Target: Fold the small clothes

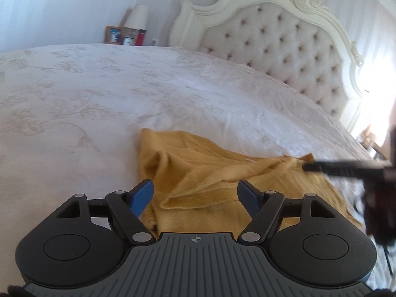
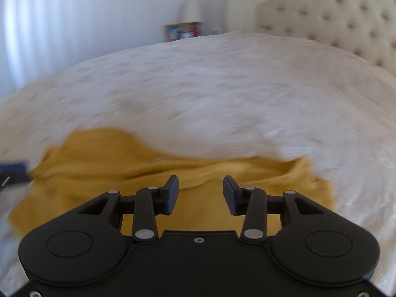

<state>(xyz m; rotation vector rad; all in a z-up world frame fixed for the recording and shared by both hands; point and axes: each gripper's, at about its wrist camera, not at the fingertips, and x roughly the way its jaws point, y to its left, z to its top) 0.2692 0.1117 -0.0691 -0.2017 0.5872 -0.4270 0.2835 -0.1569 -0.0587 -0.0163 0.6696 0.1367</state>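
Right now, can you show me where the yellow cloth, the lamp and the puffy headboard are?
yellow cloth [image 1: 198,173], left wrist view, on its rumpled middle.
lamp [image 1: 137,16], left wrist view, on its white shade.
puffy headboard [image 1: 284,42], left wrist view, on the buttoned padding.

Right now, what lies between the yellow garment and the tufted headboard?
Only bare white bedspread: nothing sits on it between the yellow garment and the tufted headboard. The left wrist view shows this best; the right wrist view is blurred.

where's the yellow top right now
In both wrist views the yellow top lies rumpled on the white bedspread, just ahead of both open tongs, the padded headboard beyond it.
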